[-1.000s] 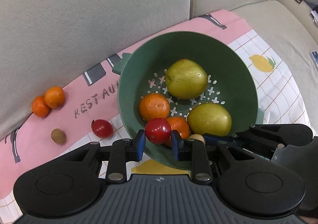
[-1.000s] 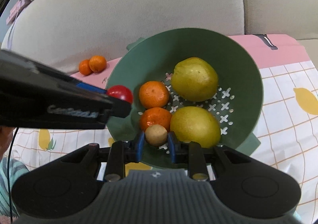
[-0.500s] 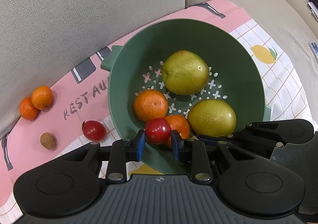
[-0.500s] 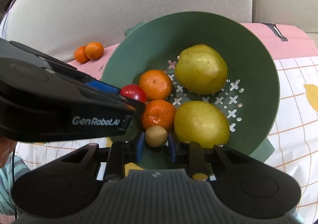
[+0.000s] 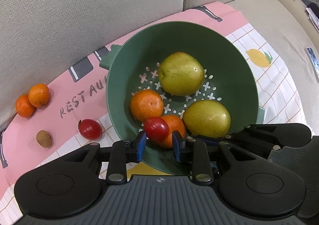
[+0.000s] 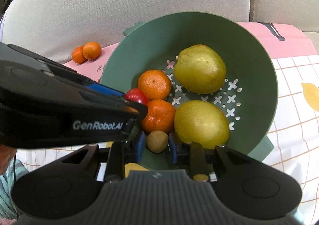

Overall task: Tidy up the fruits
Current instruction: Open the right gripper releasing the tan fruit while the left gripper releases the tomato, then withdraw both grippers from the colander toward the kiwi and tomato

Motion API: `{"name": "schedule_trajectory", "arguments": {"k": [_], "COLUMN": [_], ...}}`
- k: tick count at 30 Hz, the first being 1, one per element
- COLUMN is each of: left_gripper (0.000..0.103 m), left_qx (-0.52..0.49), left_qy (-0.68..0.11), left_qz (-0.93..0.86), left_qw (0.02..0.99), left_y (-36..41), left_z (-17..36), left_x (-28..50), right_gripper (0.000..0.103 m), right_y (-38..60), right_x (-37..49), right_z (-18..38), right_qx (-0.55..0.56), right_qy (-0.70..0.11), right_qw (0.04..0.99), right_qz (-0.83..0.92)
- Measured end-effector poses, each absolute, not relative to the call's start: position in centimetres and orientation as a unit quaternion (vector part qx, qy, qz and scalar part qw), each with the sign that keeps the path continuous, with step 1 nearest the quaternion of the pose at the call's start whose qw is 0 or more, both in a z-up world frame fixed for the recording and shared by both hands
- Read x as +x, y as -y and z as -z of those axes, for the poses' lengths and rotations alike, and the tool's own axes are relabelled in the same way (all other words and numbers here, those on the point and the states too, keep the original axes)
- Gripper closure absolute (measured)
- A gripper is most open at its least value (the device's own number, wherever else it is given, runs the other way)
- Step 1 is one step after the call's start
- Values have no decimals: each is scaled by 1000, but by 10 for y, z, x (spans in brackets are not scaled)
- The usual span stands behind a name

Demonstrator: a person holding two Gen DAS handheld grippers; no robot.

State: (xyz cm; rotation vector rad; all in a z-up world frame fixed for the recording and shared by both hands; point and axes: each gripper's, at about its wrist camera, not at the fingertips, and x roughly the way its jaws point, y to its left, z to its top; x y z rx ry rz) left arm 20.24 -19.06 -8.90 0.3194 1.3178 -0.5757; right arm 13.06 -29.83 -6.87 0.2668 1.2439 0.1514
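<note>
**Both grippers over the green colander, each with a small fruit between its blue pads**

In the left wrist view, the left gripper (image 5: 159,145) sits low in the centre of the frame with its jaws parted; a red cherry tomato (image 5: 156,128) lies at the finger tips over the colander's near rim, and whether the pads touch it cannot be told. The green colander (image 5: 139,53) fills the middle of the frame on a pink and checked cloth (image 5: 275,85). Inside lie two yellow-green pears, one upper (image 5: 181,74) and one lower right (image 5: 206,118), and two mandarins (image 5: 146,105).

At the left of the frame, on the cloth, rest two more mandarins (image 5: 38,95) touching each other, a second cherry tomato (image 5: 90,128) and a small brown fruit (image 5: 44,138).

In the right wrist view, the right gripper (image 6: 156,146) at lower centre has a small brown round fruit (image 6: 157,141) between its pads with slight gaps either side, so a grip cannot be confirmed. The left gripper's body crosses the left of that frame.
</note>
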Motion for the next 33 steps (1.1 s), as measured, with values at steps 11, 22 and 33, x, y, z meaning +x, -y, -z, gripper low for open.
{"name": "schedule_trajectory", "arguments": {"k": [11, 22, 33], "left_gripper": [47, 47, 47], "left_qx": [98, 70, 36], "left_qy": [-572, -511, -492], "left_qz": [268, 222, 139], "left_qw": [769, 827, 859], "left_y": [175, 121, 49], "left_z": [59, 15, 5], "left_x": [198, 177, 161], "right_gripper": [49, 31, 23], "right_y": [288, 275, 227], "right_x": [122, 108, 96], "right_z": [47, 17, -5], "right_qx": [80, 47, -3], "right_qy": [-556, -518, -478], "right_qw": [826, 854, 876], "right_qz": [-54, -37, -65]}}
